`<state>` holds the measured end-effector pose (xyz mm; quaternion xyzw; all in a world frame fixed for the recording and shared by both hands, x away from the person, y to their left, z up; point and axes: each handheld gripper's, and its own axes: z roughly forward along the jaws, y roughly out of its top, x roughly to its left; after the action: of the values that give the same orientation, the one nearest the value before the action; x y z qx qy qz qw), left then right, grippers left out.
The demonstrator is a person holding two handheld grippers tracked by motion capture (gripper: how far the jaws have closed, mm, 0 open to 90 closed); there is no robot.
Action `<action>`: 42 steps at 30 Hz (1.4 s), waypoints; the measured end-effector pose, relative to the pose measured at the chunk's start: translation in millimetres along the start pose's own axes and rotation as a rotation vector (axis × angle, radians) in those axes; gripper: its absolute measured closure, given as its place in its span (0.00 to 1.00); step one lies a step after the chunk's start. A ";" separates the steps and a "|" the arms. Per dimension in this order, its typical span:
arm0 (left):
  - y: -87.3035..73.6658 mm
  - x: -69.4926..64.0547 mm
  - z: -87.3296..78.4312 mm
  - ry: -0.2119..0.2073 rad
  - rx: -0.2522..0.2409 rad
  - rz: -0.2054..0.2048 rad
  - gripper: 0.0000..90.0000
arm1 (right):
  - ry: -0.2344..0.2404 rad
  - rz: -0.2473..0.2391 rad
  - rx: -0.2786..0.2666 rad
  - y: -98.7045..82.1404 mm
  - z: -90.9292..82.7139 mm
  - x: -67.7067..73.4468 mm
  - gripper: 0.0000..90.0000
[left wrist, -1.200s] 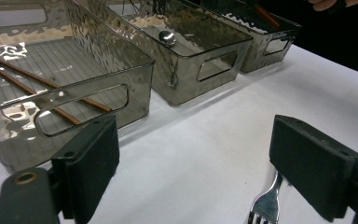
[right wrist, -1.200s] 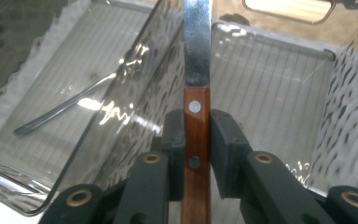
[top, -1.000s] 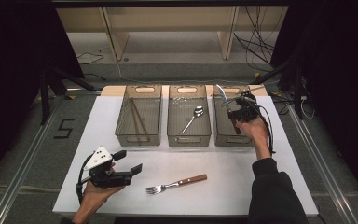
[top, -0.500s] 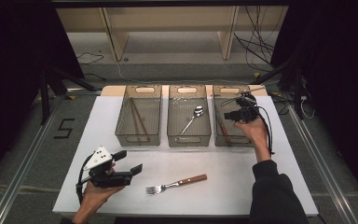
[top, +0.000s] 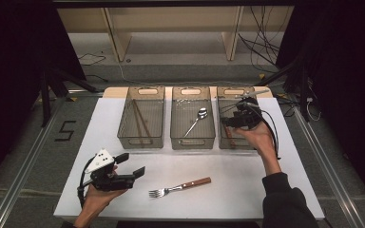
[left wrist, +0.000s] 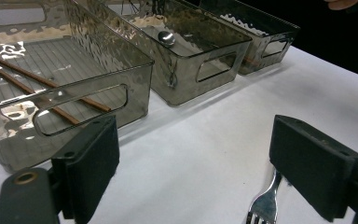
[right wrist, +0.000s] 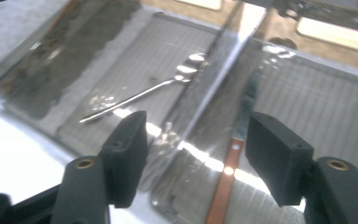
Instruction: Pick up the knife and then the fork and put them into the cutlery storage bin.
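- right gripper point(top: 232, 121) jaws just opened over right bin point(top: 253, 142), nothing between; knife point(right wrist: 223, 179) dropped inside, sorted
- left gripper point(top: 129, 165) wide, empty
- fork point(top: 178, 187) on table, likely next

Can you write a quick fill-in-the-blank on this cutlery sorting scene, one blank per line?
1. The spoon lies in the ____ bin of the three.
2. The fork lies on the table with its handle made of ____.
3. The left bin holds two ____.
4. The right gripper hovers over the right bin with its jaws ____.

Missing words: middle; wood; chopsticks; open
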<state>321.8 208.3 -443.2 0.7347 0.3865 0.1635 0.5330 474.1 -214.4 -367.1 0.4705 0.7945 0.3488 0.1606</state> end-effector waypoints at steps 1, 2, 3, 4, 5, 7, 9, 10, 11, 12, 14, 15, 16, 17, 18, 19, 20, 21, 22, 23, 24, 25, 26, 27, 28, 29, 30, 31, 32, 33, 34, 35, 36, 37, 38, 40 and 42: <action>0.0 -0.2 0.2 0.001 -0.003 -0.003 0.17 | 0.010 -0.013 -0.007 -0.5 -2.5 3.9 0.41; 0.0 -0.1 0.0 0.000 0.000 0.000 0.17 | 0.022 -0.026 -0.014 -1.2 -5.0 7.9 0.41; 0.1 -0.1 0.0 0.000 -0.001 0.000 0.17 | 0.029 -0.039 -0.017 -2.0 -7.3 11.7 0.40; 0.0 -0.5 0.2 0.000 -0.006 -0.005 0.17 | 0.038 -0.051 -0.021 -2.9 -9.1 15.6 0.39; 0.1 -0.5 0.1 0.000 -0.006 -0.004 0.17 | 0.053 -0.060 -0.024 -3.9 -10.8 19.0 0.38; 0.1 -0.4 0.1 0.001 -0.006 -0.004 0.17 | 0.072 -0.077 -0.032 -6.4 -13.9 25.4 0.37; 0.0 -0.2 0.1 0.002 -0.006 -0.004 0.17 | 0.091 -0.096 -0.037 -8.8 -16.1 31.1 0.36; 0.0 -0.2 0.0 0.002 -0.005 -0.005 0.17 | 0.100 -0.106 -0.037 -10.0 -16.9 33.9 0.35; 0.0 -0.2 0.0 0.002 -0.006 -0.005 0.17 | 0.107 -0.113 -0.035 -11.1 -17.6 37.0 0.35; 0.0 -0.1 -0.1 0.001 -0.006 -0.005 0.17 | 0.114 -0.123 -0.031 -12.2 -18.0 40.0 0.34; 0.0 -0.1 -0.1 0.002 -0.006 -0.005 0.17 | 0.136 -0.142 -0.027 -15.0 -18.8 46.3 0.33; 0.0 -0.1 -0.1 0.002 -0.006 -0.005 0.17 | 0.145 -0.153 -0.025 -16.5 -19.1 49.7 0.33; 0.0 -0.1 -0.1 0.002 -0.006 -0.004 0.17 | 0.156 -0.160 -0.025 -18.2 -19.2 53.0 0.32; 0.0 0.0 -0.1 0.002 -0.006 -0.003 0.17 | 0.167 -0.170 -0.023 -20.0 -19.2 56.4 0.32; 0.0 0.0 -0.1 0.002 -0.006 -0.004 0.17 | 0.177 -0.183 -0.018 -21.6 -19.2 59.5 0.31; 0.0 0.0 0.0 0.002 -0.006 -0.004 0.17 | 0.185 -0.194 -0.011 -23.2 -19.4 62.6 0.31; -0.1 0.0 0.0 0.002 -0.006 -0.003 0.17 | 0.191 -0.201 -0.005 -24.5 -19.8 65.3 0.31; 0.0 0.0 0.0 0.003 -0.006 -0.003 0.17 | 0.197 -0.208 -0.002 -25.6 -20.2 67.9 0.30; 0.0 -0.1 -0.1 0.003 -0.006 -0.003 0.17 | 0.204 -0.218 0.001 -26.5 -20.7 70.3 0.30; 0.0 -0.1 -0.1 0.003 -0.006 -0.003 0.17 | 0.212 -0.224 0.002 -27.6 -21.2 72.5 0.30; 0.0 -0.1 -0.2 0.004 -0.006 -0.001 0.17 | 0.220 -0.230 0.001 -28.6 -21.4 74.7 0.30; 0.0 -0.2 -0.2 0.003 -0.006 -0.003 0.17 | 0.226 -0.235 0.005 -30.1 -21.6 77.7 0.30; 0.0 -0.1 -0.3 0.004 -0.007 -0.001 0.17 | 0.231 -0.244 0.005 -31.0 -21.2 79.1 0.30; 0.0 -0.2 -0.3 0.004 -0.008 -0.003 0.17 | 0.238 -0.247 0.008 -32.3 -20.7 81.3 0.30; 0.2 -0.3 -0.4 0.004 -0.008 -0.003 0.17 | 0.243 -0.256 0.011 -33.4 -20.0 83.0 0.30; 0.4 -0.5 -0.5 0.003 -0.007 -0.001 0.17 | 0.246 -0.261 0.017 -34.3 -19.3 85.1 0.30; 0.5 -0.7 -0.6 0.002 -0.006 0.000 0.17 | 0.252 -0.267 0.022 -34.9 -18.7 86.9 0.30; 0.6 -0.8 -0.6 0.001 -0.004 0.005 0.17 | 0.256 -0.272 0.023 -35.5 -18.1 88.5 0.30; 0.6 -1.1 -0.5 0.001 -0.004 0.005 0.17 | 0.262 -0.276 0.026 -36.2 -17.1 90.5 0.30; 0.7 -1.2 -0.4 0.001 -0.004 0.005 0.17 | 0.268 -0.285 0.031 -37.0 -16.0 92.3 0.30; 0.7 -1.3 -0.3 0.000 -0.005 0.006 0.17 | 0.270 -0.288 0.039 -37.9 -14.7 94.7 0.29; 0.6 -1.3 -0.3 0.000 -0.005 0.006 0.17 | 0.274 -0.298 0.046 -38.6 -13.2 96.6 0.29; 0.6 -1.3 -0.4 0.000 -0.004 0.005 0.17 | 0.274 -0.307 0.057 -39.3 -11.9 98.8 0.29; 0.5 -1.2 -0.5 0.001 -0.004 0.005 0.17 | 0.276 -0.314 0.064 -39.8 -10.7 101.1 0.29; 0.6 -1.1 -0.5 0.000 -0.005 0.005 0.17 | 0.280 -0.327 0.067 -40.4 -9.4 102.7 0.29; 0.5 -1.0 -0.4 0.000 -0.006 0.005 0.17 | 0.292 -0.337 0.079 -41.4 -7.4 106.2 0.28; 0.3 -1.0 -0.4 -0.001 -0.005 0.005 0.17 | 0.305 -0.354 0.093 -42.8 -5.0 109.6 0.28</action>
<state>321.0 207.8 -442.6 0.7343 0.3841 0.1655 0.5347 388.6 -135.6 -385.8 0.2724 0.8949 0.3453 0.0757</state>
